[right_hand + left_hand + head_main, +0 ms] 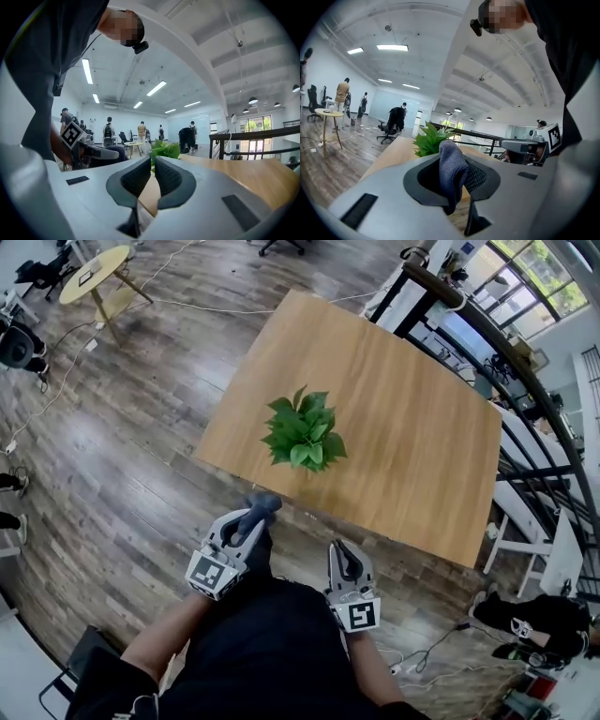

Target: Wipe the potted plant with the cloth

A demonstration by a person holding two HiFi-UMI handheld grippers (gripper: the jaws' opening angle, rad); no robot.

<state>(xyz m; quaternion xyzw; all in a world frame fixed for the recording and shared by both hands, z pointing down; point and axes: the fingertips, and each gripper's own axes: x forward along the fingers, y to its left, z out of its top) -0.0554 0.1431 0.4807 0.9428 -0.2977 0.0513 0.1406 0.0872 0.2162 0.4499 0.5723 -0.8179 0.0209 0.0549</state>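
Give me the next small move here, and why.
Probably carry the left gripper forward to the potted plant. It is shut on the cloth but sits short of the table edge, apart from the leaves. The right gripper is shut and empty.

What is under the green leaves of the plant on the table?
Only the wooden table shows around the plant. Its pot cannot be seen: the leaves cover it from above.
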